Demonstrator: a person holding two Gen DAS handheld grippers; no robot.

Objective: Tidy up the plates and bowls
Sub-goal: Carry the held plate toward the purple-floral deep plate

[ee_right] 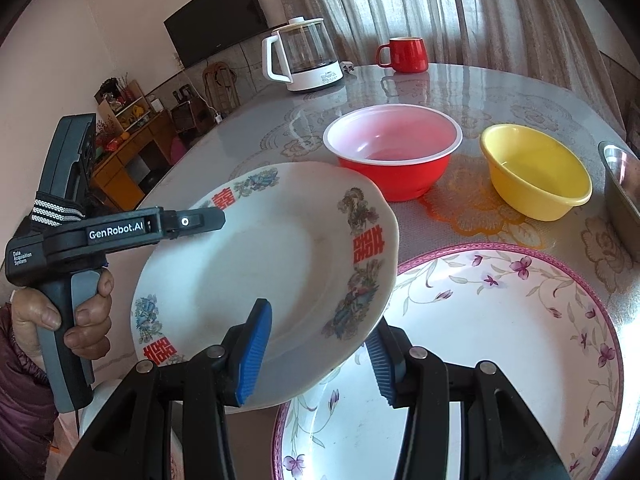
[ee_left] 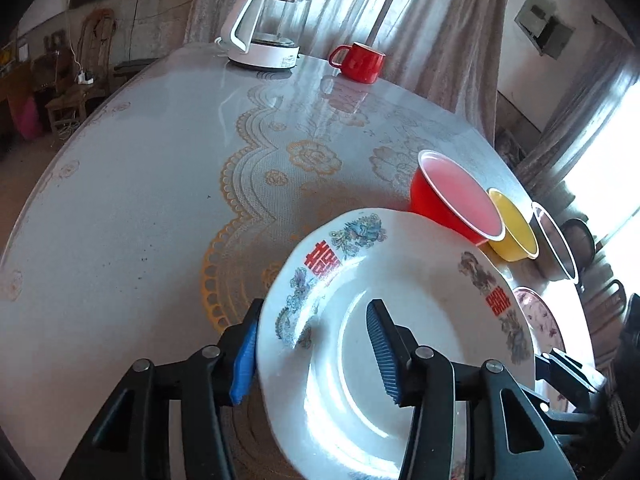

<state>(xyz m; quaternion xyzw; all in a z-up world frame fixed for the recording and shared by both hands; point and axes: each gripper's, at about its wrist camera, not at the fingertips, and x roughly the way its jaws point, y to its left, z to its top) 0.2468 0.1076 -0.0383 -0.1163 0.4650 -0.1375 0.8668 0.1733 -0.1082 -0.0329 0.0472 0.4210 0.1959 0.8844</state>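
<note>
White plate: a white plate (ee_right: 256,264) with red double-happiness marks and dragon motifs is held tilted in the air above the bench (ee_left: 120,184), its lower right edge over the rim of the floral plate (ee_right: 500,320).
Left tongs: the left tongs (ee_left: 316,356) are closed on the plate's rim, one blue pad (ee_left: 244,360) behind the rim and the other on its upper face; from the right wrist view they are seen gripped by a hand (ee_right: 76,320) and reaching the plate's far left rim.
Right tongs: the right tongs (ee_right: 316,360) are part-open astride the plate's near edge, one pad over the plate and one below it; whether the pads press the plate cannot be told.
Floral plate: a larger plate with a pink rim and purple flowers lies flat on the bench.
Bowls: a red bowl (ee_right: 394,156) and a yellow bowl (ee_right: 536,172) stand side by side behind the plates, apart.
Metal container: a steel container (ee_right: 622,184) is seen at the right edge.
Further back: a glass kettle (ee_right: 304,56) and a red mug (ee_right: 406,55) stand at the far side.
</note>
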